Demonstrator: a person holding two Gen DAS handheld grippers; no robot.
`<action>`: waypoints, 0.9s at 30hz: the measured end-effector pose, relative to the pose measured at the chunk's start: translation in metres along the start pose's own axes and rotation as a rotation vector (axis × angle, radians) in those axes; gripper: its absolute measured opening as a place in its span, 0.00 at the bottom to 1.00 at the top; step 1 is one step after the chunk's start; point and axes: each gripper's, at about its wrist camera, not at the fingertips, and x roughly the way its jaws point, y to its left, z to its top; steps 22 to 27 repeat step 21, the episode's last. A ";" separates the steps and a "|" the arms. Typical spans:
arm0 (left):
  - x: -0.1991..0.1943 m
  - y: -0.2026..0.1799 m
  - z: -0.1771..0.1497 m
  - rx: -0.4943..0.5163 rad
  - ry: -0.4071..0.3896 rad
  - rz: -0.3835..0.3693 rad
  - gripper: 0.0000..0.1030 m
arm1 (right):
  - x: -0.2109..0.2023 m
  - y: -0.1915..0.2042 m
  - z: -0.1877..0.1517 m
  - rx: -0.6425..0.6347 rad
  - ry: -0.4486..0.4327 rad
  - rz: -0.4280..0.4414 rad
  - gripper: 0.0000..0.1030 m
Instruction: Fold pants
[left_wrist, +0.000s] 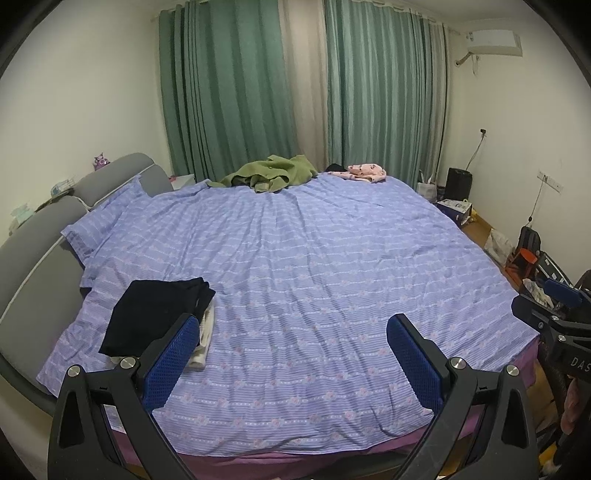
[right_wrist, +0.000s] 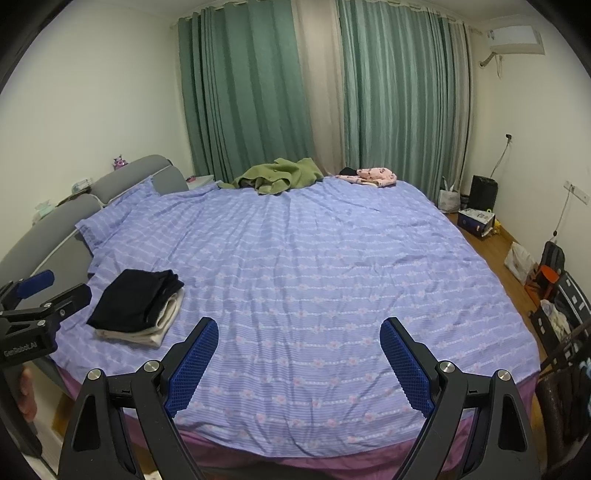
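green pants (left_wrist: 271, 172) – crumpled heap, no clear axis (far edge) | left gripper (left_wrist: 293, 341) spread | right gripper (right_wrist: 299, 345) spread

Matt cotton-like bedsheet (right_wrist: 314, 258) (creased), soft black folded pants (right_wrist: 136, 299), glossy wood floor (right_wrist: 491, 251).

White lettering "GenRoboLAI", or close to it, runs along the black body of the left gripper (right_wrist: 35, 291). The right gripper (left_wrist: 561, 295) shows the letters "DAS", cut off at the picture's edge.
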 end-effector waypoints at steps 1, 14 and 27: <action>0.002 0.000 0.001 0.001 0.000 -0.002 1.00 | 0.000 0.000 0.000 0.001 0.000 -0.001 0.88; 0.011 0.003 0.006 0.018 -0.001 0.000 1.00 | 0.006 0.001 0.002 0.005 0.008 -0.013 0.88; 0.014 0.006 0.008 0.016 0.005 0.002 1.00 | 0.010 0.001 0.002 0.009 0.012 -0.014 0.88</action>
